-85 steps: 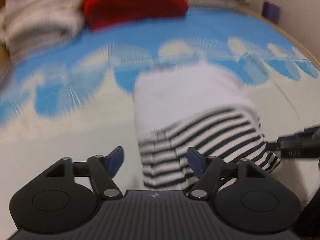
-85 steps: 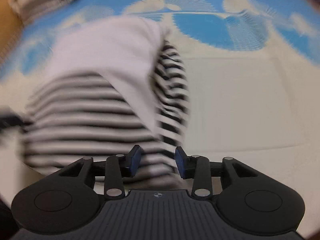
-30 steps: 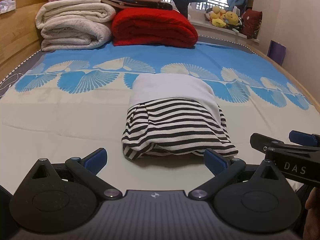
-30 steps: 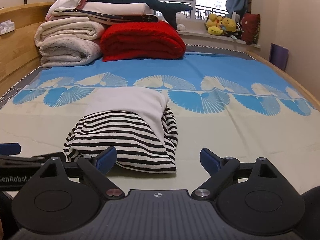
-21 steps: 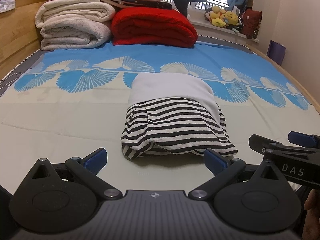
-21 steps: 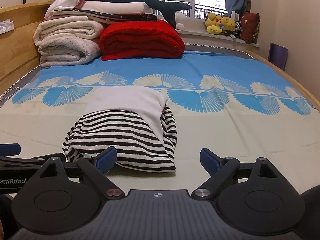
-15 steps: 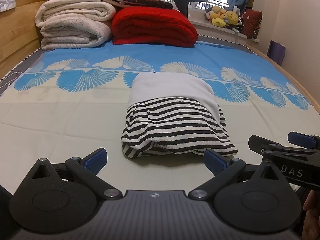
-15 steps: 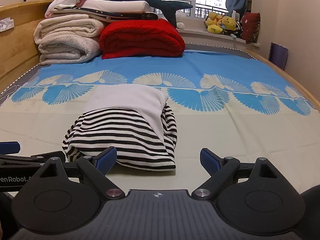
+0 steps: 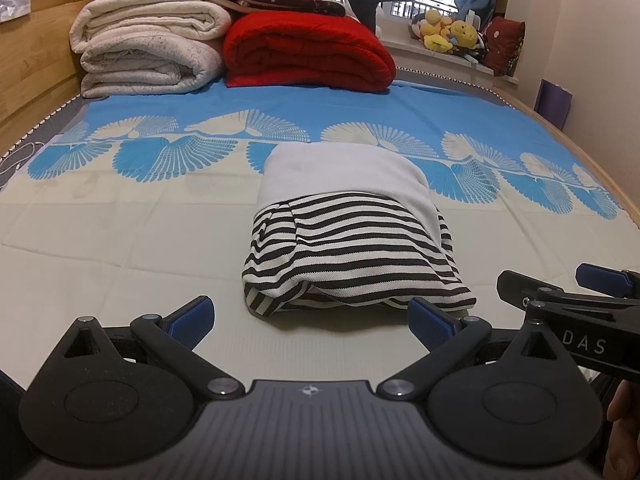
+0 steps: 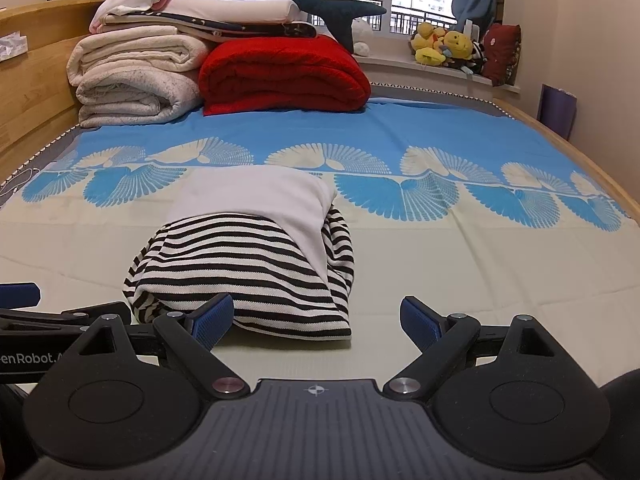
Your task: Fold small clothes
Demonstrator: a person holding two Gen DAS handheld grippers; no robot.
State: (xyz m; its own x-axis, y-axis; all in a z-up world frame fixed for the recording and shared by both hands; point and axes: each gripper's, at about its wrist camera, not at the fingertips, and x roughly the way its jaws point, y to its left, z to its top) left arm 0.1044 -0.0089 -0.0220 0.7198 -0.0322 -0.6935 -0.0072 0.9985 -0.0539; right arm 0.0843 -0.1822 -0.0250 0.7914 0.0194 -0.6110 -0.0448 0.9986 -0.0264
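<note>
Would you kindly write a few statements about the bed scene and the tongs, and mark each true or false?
1. Both tongs, left and right, are open. True.
2. The striped garment is gripped by the left tongs. False: it lies free on the bed.
3. A red blanket sits beside white ones. True.
4. The garment is spread flat. False: it is folded into a bundle.

I see a bed (image 9: pixel 120 240) covered by a cream sheet with blue fan prints. A folded striped garment (image 9: pixel 352 248) lies on it near the middle. At the far end a red blanket (image 9: pixel 308 56) sits beside a stack of rolled white quilts (image 9: pixel 148 52), touching it.
</note>
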